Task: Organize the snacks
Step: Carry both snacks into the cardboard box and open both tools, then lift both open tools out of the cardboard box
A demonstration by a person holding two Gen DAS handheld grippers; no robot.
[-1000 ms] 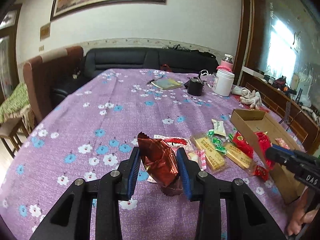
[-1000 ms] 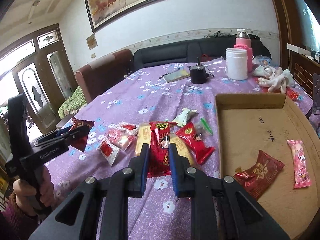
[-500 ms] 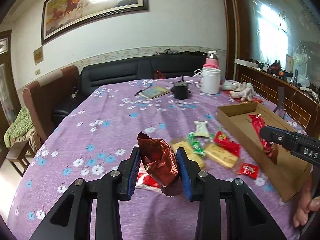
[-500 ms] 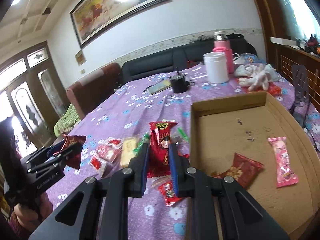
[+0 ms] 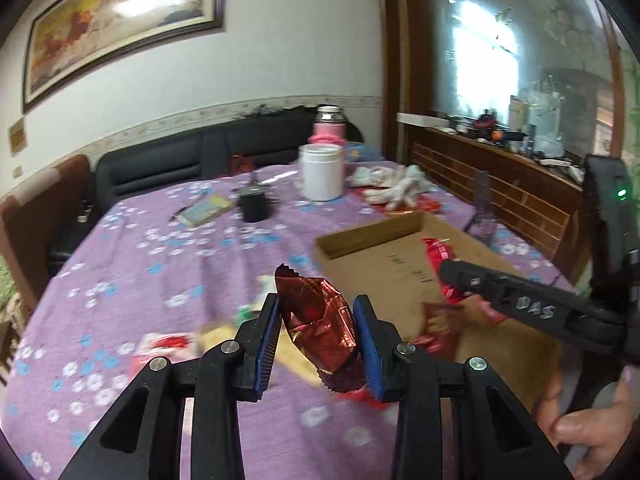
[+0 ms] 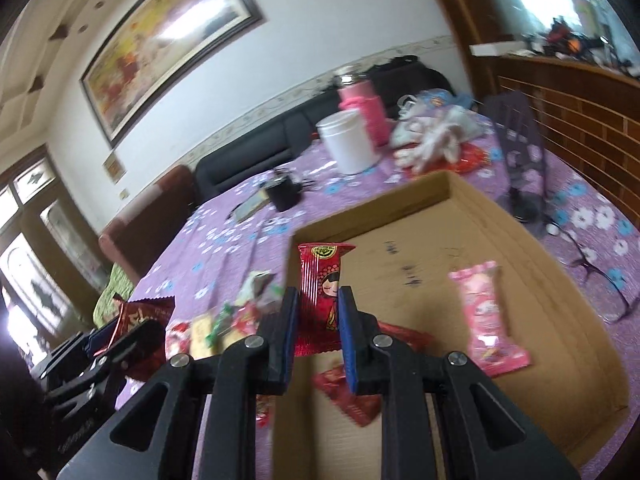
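Note:
My left gripper point(image 5: 318, 336) is shut on a crumpled dark red foil snack packet point(image 5: 320, 328), held above the table just left of the cardboard box point(image 5: 372, 236). My right gripper point(image 6: 318, 322) is shut on a bright red snack packet with a cartoon girl point(image 6: 322, 280), held over the box's left wall point(image 6: 286, 344). The right gripper also shows in the left wrist view point(image 5: 452, 270). The box holds a pink packet point(image 6: 486, 316) and a red packet point(image 6: 352, 396). Several loose snacks point(image 6: 216, 324) lie on the cloth left of the box.
The table has a purple flowered cloth point(image 5: 132, 264). At the back stand a white jar point(image 5: 322, 176), a pink flask point(image 5: 328, 126), a black cup point(image 5: 254, 204), a book point(image 5: 204, 210) and white gloves point(image 5: 394, 184). A black sofa point(image 5: 180, 164) stands behind the table.
Both grippers have swung right toward the box with their packets. The right gripper has moved from above the loose snacks to over the box's left wall.

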